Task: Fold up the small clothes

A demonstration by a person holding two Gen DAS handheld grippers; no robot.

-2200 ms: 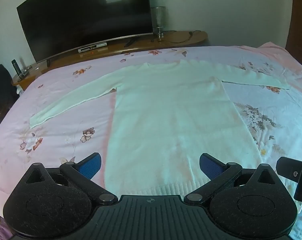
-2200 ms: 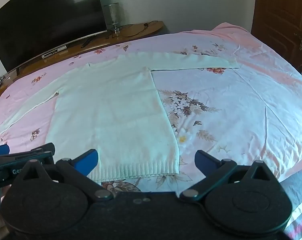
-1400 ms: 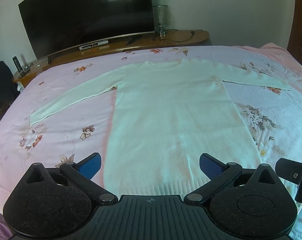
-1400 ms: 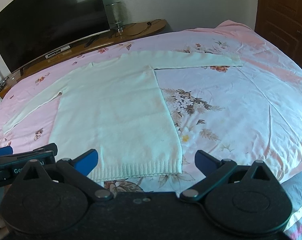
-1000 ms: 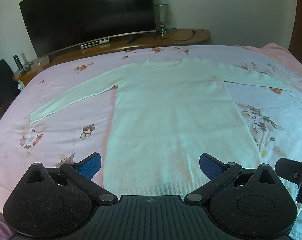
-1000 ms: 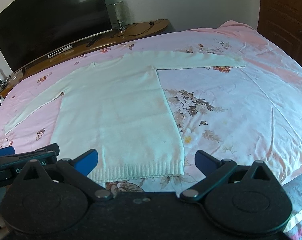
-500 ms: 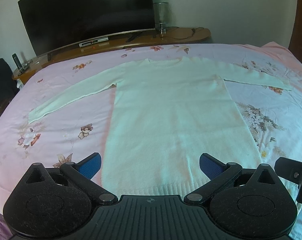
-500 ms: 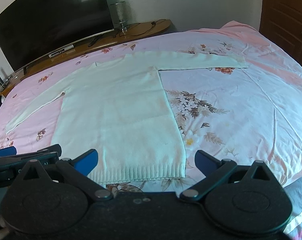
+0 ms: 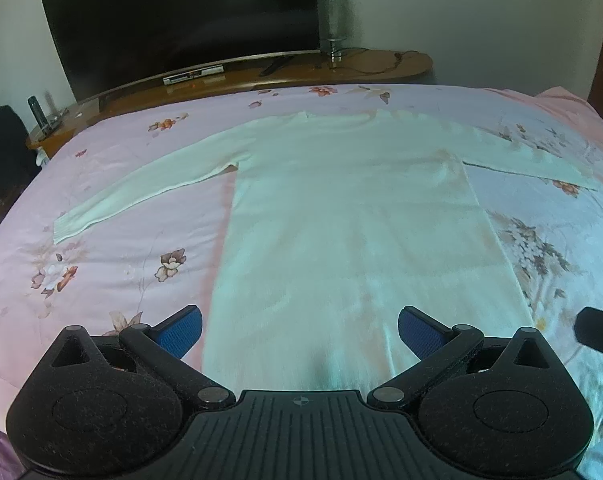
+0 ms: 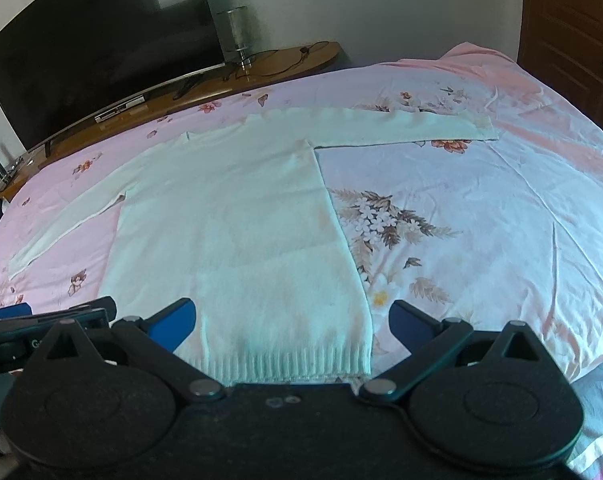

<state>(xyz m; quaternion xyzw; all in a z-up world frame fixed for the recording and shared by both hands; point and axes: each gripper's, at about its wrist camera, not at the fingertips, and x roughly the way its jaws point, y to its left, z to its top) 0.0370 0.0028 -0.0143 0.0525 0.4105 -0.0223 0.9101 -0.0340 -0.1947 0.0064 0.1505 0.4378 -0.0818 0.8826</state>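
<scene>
Sweater (image 9: 341, 216) lies flat on bed (image 9: 101, 248), sleeves spread, prob. prepped for folding. Left tongs (image 9: 299, 328) and right tongs (image 10: 291, 320) both wide open, empty, above hem (image 10: 293, 368), likely to grab corners.

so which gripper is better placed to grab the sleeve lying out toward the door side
Right. The right gripper hangs open over the sweater's hem corner on the door side, the side where that sleeve lies. The left gripper, also open, sits toward the other sleeve.
</scene>
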